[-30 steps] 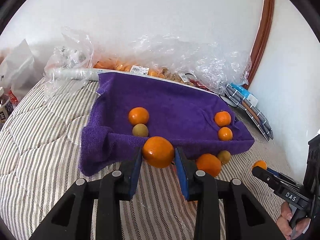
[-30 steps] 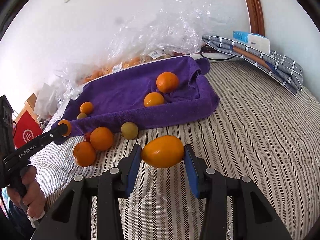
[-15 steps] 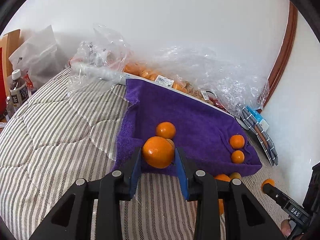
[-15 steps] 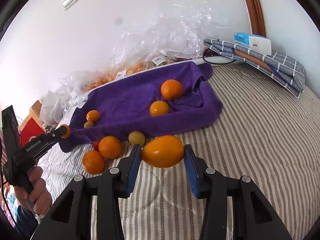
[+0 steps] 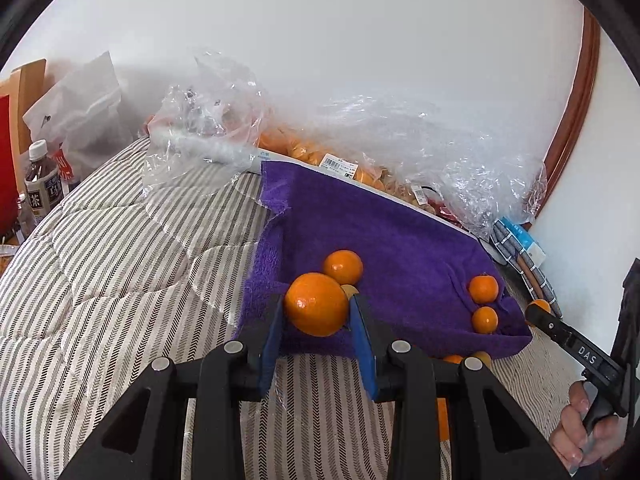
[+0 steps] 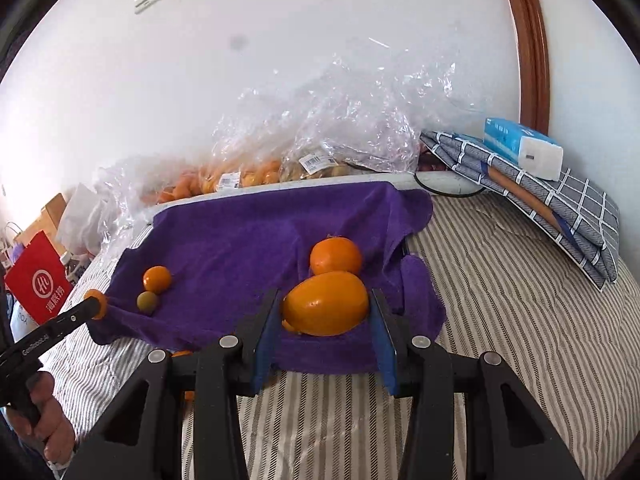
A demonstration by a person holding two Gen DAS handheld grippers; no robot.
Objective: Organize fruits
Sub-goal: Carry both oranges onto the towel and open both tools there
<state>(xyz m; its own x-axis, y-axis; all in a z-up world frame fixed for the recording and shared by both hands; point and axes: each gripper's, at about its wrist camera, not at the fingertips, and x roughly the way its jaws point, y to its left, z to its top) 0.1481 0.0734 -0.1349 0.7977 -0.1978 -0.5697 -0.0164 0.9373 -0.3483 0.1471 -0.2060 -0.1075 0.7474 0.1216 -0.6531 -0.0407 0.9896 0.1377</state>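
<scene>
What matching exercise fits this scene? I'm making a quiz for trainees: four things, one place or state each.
1. round orange
2. oval orange fruit
3. small greenish fruit
4. blue tissue pack

a. on folded checked cloth
b. lying on purple towel
c. held in left hand-held gripper
d. held in right hand-held gripper

Pairs: 1-c, 2-d, 3-b, 4-a

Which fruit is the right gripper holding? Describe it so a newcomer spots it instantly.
Find the purple towel spread on the striped bedding. At its near right edge, the right gripper clamps an elongated orange fruit between its blue pads. Unlike the round orange just behind it, it is egg-shaped, smooth and glossy.
</scene>
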